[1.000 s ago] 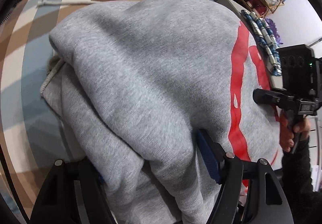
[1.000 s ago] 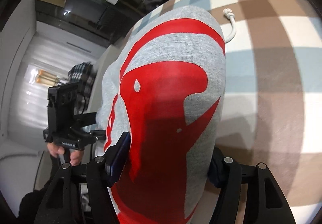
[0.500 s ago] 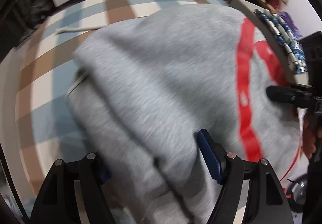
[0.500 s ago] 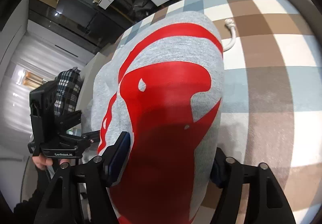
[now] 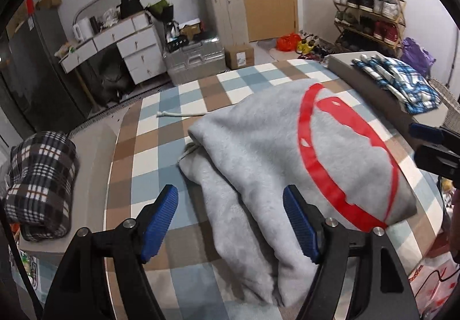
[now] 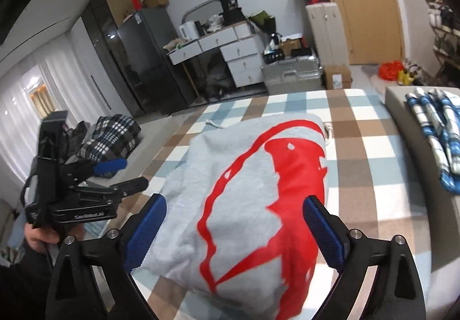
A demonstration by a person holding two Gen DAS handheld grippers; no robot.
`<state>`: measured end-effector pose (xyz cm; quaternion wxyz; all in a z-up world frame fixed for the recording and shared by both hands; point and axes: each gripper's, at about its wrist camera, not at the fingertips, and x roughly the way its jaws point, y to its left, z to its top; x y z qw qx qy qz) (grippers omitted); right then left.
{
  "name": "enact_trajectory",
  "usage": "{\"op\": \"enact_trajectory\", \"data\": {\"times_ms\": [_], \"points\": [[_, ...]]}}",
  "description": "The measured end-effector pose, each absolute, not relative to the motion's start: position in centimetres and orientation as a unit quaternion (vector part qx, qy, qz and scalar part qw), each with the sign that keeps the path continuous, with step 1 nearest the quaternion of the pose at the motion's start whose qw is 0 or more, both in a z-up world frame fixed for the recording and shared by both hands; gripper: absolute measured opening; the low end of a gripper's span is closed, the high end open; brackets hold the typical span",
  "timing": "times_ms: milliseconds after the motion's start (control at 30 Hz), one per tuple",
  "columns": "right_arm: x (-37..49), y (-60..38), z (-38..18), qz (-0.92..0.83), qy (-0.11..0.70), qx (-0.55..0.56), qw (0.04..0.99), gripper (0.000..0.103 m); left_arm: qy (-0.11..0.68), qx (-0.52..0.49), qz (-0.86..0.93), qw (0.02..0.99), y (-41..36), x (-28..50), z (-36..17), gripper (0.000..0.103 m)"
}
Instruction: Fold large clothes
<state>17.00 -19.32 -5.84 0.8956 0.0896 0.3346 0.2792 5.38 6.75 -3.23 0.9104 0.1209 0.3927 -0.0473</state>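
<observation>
Checked bed cover point(image 5: 149, 147) carries the folded grey hoodie point(image 5: 258, 147).
Left gripper point(image 5: 230, 222) and right gripper point(image 6: 234, 229), jaws just widened, stand spread above it, gripping nothing; its near edge is hidden.

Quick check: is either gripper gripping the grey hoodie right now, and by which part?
Neither. The left gripper and right gripper have just been opening; their jaws stand apart above the folded grey hoodie, nothing held.

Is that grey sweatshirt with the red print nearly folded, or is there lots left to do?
Nearly finished, it seems. The grey sweatshirt with the red print lies as a compact folded bundle on the checked bedcover. Nothing is in hand: the left gripper and right gripper have just been opening and grip nothing. Possibly left: tucking in the white drawstring sticking out behind it.
</observation>
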Motion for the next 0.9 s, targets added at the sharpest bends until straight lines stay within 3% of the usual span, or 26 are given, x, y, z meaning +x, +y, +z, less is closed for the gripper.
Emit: {"op": "enact_trajectory", "data": {"times_ms": [33,133,200,400,633,900], "points": [[16.6,-19.4,-6.1,0.28,0.335,0.098,0.894,0.097,0.394,0.121,-0.052,0.91,7.0,5.3,-3.3,0.09],[17.2,-20.3,-6.8,0.264,0.35,0.116,0.891,0.097,0.415,0.092,-0.065,0.903,8.7,6.8,-4.9,0.1],[18.0,-21.4,-7.5,0.254,0.364,0.122,0.888,0.097,0.448,0.08,-0.043,0.89,9.9,7.8,-6.2,0.1],[23.7,-24.3,-10.8,0.253,0.453,0.154,0.841,0.097,0.614,-0.129,-0.129,0.768,15.5,15.1,-12.8,0.1],[29.4,-24.4,-15.3,0.32,0.534,0.242,0.744,0.097,0.637,-0.163,-0.189,0.729,15.3,19.1,-13.7,0.1],[32.5,-21.9,-17.6,0.359,0.594,0.238,0.679,0.101,0.665,-0.203,-0.277,0.663,13.4,22.4,-14.2,0.1]]}}
